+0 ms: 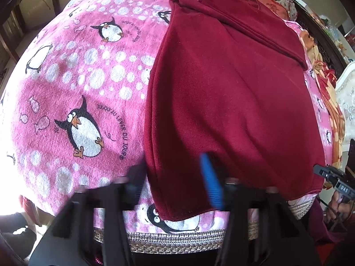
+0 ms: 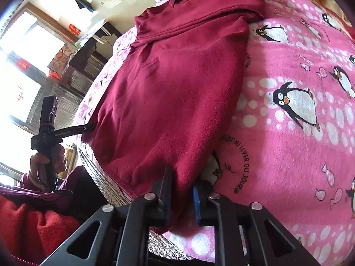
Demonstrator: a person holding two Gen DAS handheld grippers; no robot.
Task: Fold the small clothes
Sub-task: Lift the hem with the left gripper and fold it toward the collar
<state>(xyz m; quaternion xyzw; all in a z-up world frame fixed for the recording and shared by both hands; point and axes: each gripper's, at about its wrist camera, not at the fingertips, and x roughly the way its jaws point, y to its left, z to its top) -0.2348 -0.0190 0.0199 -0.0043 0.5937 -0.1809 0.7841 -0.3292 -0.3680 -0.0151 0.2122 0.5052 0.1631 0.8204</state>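
Observation:
A dark red garment (image 1: 233,102) lies on a pink penguin blanket (image 1: 77,84), its sides folded in and its hem toward me. My left gripper (image 1: 175,175) is open, its jaws either side of the garment's near left corner, motion-blurred. In the right wrist view the same garment (image 2: 173,93) runs away from me. My right gripper (image 2: 182,190) has its jaws closed in on the garment's near right hem corner, with cloth between them. The left gripper also shows in the right wrist view (image 2: 88,128), at the garment's left edge.
The blanket's woven border (image 1: 177,239) marks the bed's near edge. Pillows and patterned bedding (image 1: 328,93) lie along the right and far side. The right gripper (image 1: 328,175) shows at the right edge of the left wrist view. A window and furniture (image 2: 33,44) stand beyond the bed.

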